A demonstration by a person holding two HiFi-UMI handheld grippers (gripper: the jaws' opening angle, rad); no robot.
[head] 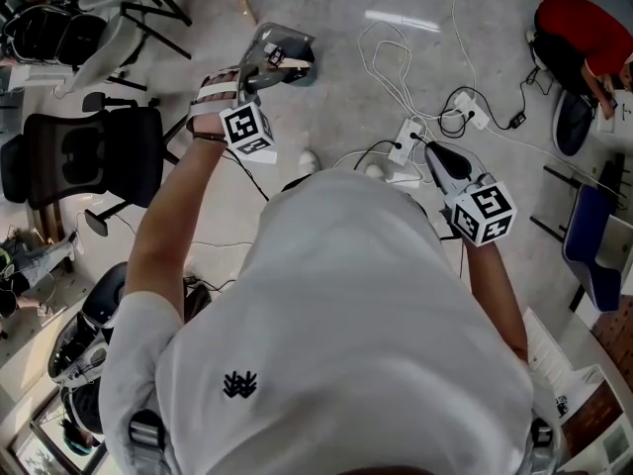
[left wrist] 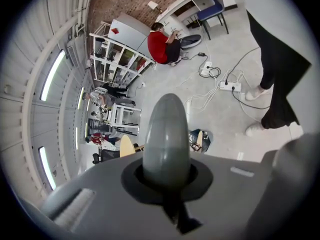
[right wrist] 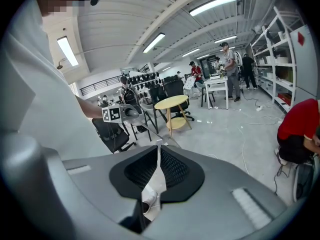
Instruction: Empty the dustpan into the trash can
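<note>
My left gripper (head: 252, 79) is shut on the rounded grey handle (left wrist: 166, 134) of the dustpan (head: 275, 47). The dustpan is held up over the floor, its pan right above a small dark blue trash can (head: 303, 71). In the left gripper view the handle sticks out between the black pads of my left gripper (left wrist: 166, 176), and the trash can (left wrist: 201, 140) stands on the floor beyond it with something pale inside. My right gripper (head: 433, 150) hangs to the right, apart from the dustpan. Its jaws (right wrist: 157, 149) are shut with nothing between them.
White cables and power strips (head: 406, 142) lie on the concrete floor ahead. A black office chair (head: 94, 151) stands at the left and a blue chair (head: 593, 245) at the right. A person in red (head: 579, 28) sits at the far right. A round wooden table (right wrist: 172, 103) stands further off.
</note>
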